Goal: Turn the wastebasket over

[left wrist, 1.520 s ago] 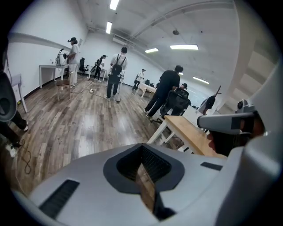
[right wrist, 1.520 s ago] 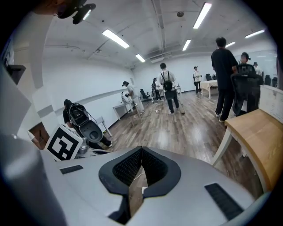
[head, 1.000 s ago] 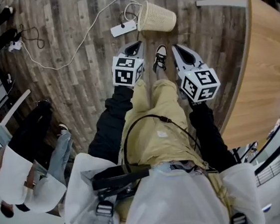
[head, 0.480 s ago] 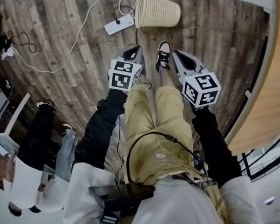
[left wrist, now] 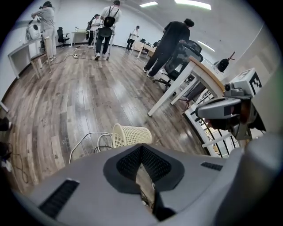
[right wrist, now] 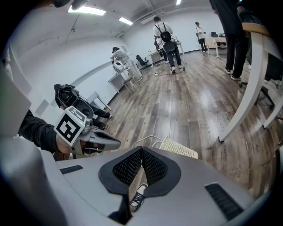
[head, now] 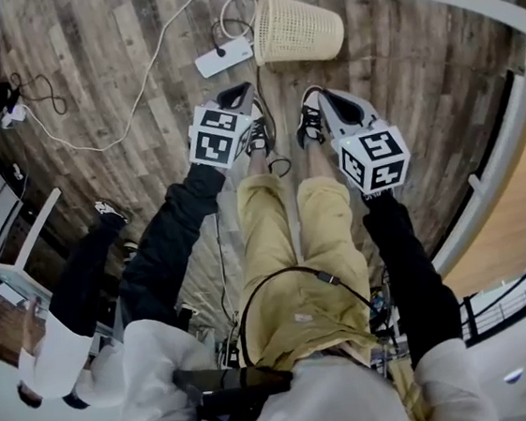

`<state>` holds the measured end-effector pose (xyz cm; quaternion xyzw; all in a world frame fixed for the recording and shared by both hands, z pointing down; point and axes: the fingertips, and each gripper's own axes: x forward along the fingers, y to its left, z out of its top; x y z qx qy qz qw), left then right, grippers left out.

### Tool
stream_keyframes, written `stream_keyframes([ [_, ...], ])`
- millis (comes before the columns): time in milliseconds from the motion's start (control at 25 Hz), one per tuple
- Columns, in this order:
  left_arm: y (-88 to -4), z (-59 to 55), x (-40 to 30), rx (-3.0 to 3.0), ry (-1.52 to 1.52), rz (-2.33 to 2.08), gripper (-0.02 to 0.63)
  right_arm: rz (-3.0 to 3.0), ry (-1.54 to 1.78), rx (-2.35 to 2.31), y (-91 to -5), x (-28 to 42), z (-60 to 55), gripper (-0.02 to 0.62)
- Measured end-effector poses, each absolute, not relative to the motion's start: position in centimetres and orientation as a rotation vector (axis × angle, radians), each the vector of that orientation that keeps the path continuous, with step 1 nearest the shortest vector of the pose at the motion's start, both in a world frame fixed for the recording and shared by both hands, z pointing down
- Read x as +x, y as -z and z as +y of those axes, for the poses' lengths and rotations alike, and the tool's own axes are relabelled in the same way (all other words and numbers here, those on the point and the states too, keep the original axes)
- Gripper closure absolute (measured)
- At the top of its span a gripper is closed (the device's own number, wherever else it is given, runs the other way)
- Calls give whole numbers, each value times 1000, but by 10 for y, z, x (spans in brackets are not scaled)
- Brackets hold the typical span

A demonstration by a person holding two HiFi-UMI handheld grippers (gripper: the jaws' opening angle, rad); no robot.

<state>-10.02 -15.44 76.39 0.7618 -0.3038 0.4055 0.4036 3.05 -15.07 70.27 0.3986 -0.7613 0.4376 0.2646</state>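
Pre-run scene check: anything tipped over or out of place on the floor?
Yes. The cream plastic lattice wastebasket lies on its side on the wood-plank floor, with its open rim facing the white power strip. Nothing looks spilled.

I'm in a big open-plan office: grey-brown wood-plank flooring (left wrist: 79, 97), white walls (right wrist: 53, 57), long ceiling light panels (left wrist: 192, 3), white desks (left wrist: 22, 53) along the sides, a curved wood-topped table (left wrist: 201, 70), black swivel chairs (left wrist: 59, 35), and several people standing (left wrist: 170, 44) about.
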Motion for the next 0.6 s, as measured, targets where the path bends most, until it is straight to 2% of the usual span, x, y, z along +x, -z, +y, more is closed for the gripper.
stream_keyframes([
  [520, -896, -176, -74, 1797, -1013, -763, 601, -2016, -1151, 1030, -814, 20, -180, 574],
  [600, -915, -174, -74, 1774, -1021, -767, 577, -2011, -1154, 1030, -829, 24, -181, 574],
])
